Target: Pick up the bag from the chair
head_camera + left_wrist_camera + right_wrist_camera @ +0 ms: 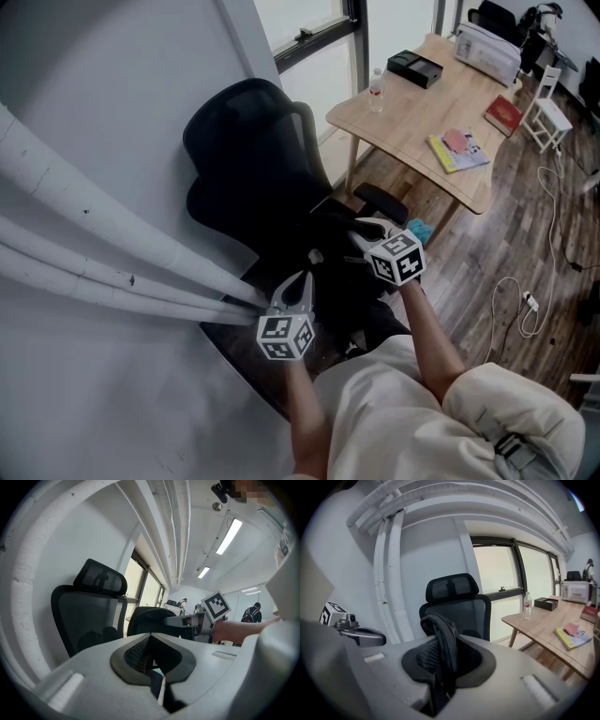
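The black bag (pixel 337 272) rests in front of the black office chair (pixel 244 150), between my two grippers. My right gripper (pixel 361 230) is at the bag's upper right side. In the right gripper view it (pixel 443 663) is shut on a black woven strap (pixel 445 639) that loops up out of the jaws. My left gripper (pixel 298 281) is at the bag's left edge. In the left gripper view its jaws (pixel 152 660) stand closed on dark material with a thin white edge. The bag's rounded top (pixel 150 618) shows just beyond them.
White pipes (pixel 94 234) run along the wall at left, close to my left gripper. A wooden table (pixel 422 122) at right carries a water bottle (pixel 376 89), a black box (pixel 413 67) and books (pixel 457 150). A cable (pixel 525 300) lies on the wood floor.
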